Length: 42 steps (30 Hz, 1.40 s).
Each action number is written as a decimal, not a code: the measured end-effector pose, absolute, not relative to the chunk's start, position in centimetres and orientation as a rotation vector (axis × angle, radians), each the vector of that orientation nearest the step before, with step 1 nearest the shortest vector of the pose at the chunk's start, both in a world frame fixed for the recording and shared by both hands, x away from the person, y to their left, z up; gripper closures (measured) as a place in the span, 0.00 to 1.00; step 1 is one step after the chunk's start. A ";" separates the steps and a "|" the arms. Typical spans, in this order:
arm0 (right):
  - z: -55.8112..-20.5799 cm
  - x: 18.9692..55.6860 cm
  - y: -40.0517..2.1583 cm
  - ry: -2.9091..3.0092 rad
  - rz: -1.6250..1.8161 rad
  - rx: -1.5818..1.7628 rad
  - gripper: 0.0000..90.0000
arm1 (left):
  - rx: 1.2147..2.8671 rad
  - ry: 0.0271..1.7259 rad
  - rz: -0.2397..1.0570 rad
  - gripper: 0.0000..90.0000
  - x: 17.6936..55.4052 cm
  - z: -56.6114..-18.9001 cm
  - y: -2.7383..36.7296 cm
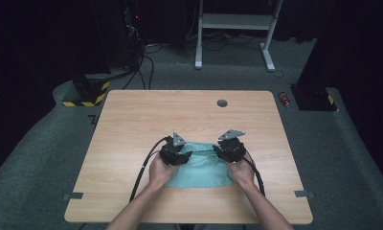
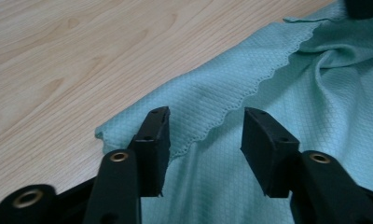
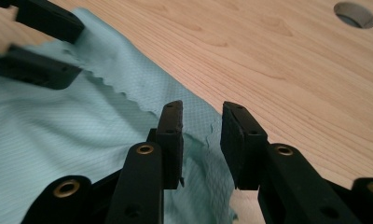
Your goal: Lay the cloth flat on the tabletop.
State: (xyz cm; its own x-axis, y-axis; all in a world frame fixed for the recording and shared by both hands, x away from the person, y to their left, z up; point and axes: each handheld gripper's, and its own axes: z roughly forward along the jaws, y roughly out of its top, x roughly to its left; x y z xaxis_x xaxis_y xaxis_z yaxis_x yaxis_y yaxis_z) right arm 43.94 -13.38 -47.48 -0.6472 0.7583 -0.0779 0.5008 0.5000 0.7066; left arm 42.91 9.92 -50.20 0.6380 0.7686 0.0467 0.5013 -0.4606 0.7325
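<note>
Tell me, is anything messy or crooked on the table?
A little. The teal cloth is not flat: it has a folded-over flap along its zigzag edge and rumpled wrinkles near the far corner. The left gripper and right gripper stand open over its edge. Nothing looks torn or spilled.

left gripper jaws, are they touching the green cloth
Cannot tell: in the left gripper view the left gripper stands open over the cloth; contact below is unclear.

Teal cloth [image 1: 199, 170] with fine diamond weave and scalloped edge, pale wood-grain table [image 1: 132, 124], black gripper jaws with brass-coloured rivets, yellow-and-black striped block [image 1: 86, 96] beyond the table's far-left corner
</note>
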 end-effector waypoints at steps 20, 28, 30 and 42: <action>-49.4 46.4 -13.5 2.385 0.848 1.137 0.98 | 2.197 1.053 0.548 0.94 44.6 -51.4 9.1; -48.9 46.4 -14.0 2.374 0.916 1.157 0.97 | 2.178 1.037 0.537 0.98 44.4 -50.8 9.4; -49.0 46.5 -14.2 2.373 0.920 1.173 0.94 | 2.187 1.038 0.529 0.99 44.5 -50.8 9.4; -48.7 46.8 -15.2 2.345 0.949 1.212 0.99 | 2.187 1.030 0.517 0.99 44.9 -50.0 9.6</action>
State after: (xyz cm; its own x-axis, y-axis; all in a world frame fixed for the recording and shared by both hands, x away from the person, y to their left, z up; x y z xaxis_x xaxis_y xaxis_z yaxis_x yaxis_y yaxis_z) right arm 46.76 -15.24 -48.72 -0.5807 0.8140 0.0080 0.5906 0.4146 0.6923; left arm 44.94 9.63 -50.04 0.6124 0.7873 0.0717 0.5277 -0.4747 0.7044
